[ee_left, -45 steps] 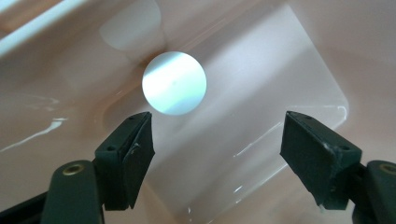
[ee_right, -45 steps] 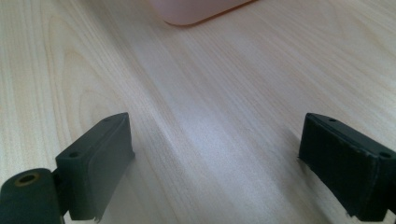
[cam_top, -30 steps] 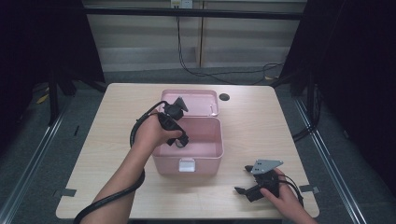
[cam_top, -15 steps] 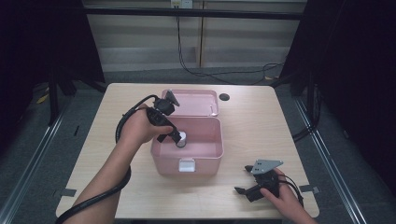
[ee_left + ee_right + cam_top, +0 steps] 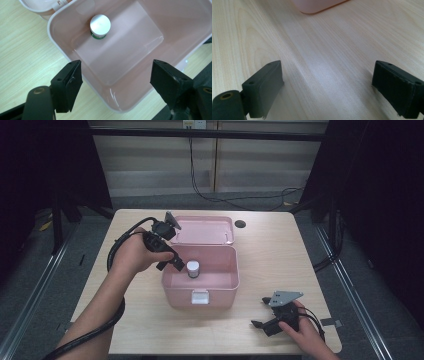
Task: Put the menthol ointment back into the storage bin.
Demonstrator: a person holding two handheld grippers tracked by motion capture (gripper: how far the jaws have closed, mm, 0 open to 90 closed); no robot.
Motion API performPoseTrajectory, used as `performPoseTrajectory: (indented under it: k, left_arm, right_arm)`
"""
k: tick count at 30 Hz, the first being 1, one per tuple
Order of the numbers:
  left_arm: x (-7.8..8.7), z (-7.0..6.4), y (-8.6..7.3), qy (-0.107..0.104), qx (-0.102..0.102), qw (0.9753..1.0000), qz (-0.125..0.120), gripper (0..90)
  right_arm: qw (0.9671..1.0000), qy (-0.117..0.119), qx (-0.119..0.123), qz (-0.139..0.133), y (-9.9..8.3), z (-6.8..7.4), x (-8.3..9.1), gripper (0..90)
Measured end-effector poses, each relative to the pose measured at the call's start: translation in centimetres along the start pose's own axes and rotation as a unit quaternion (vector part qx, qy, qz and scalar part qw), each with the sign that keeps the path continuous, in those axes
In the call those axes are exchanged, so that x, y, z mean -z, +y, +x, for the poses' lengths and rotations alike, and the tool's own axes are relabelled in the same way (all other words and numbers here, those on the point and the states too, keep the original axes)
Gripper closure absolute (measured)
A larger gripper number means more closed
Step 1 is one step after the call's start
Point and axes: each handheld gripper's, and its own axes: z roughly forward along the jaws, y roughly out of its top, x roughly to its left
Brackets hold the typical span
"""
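Jaws of the left gripper [image 5: 176, 262] stand wide apart and hold nothing; in the left gripper view [image 5: 115, 75] they frame the near wall and inside of the open pink plastic box [image 5: 140, 45]. In the high view this gripper hangs over the left rim of the box [image 5: 220, 287], just beside a small round jar with a white lid and a green band [image 5: 193, 268]. The jar [image 5: 100, 26] stands upright on the floor of the box, near its left wall, and the gripper does not touch it. The pink lid of the box [image 5: 205, 231] lies folded back flat on the light wooden table [image 5: 270, 250].

The right gripper [image 5: 260, 324] rests low on the table near the front right corner, well apart from the box. In the right gripper view its jaws [image 5: 327, 87] are also wide open and empty, with only bare table [image 5: 324, 50] between them and a corner of the pink box [image 5: 317, 6] far ahead.
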Motion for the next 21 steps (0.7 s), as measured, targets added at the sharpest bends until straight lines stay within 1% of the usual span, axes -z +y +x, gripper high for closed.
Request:
performPoseTrajectory:
  k: [2,3,12,17,21]
  left_arm:
    - [0.3,0.2,-0.3,0.004,-0.002,1.0000,0.006,25.2]
    - [0.4,0.3,-0.5,0.006,0.000,1.0000,0.003,25.2]
    - [1.5,1.1,-1.9,0.005,0.010,0.9999,0.011,25.1]
    - [1.9,1.6,-2.7,0.009,0.010,0.9997,0.022,25.2]
    - [2.1,2.0,-3.4,0.008,0.019,0.9995,0.023,25.2]
  right_arm:
    - [1.0000,0.000,0.000,0.000,0.0,0.0,0.0,9.2]
    - [1.0000,0.000,0.000,0.000,0.0,0.0,0.0,9.2]
    - [1.0000,0.000,0.000,0.000,0.0,0.0,0.0,9.2]
    - [1.0000,0.000,0.000,0.000,0.0,0.0,0.0,9.2]
    - [1.0000,0.000,0.000,0.000,0.0,0.0,0.0,9.2]
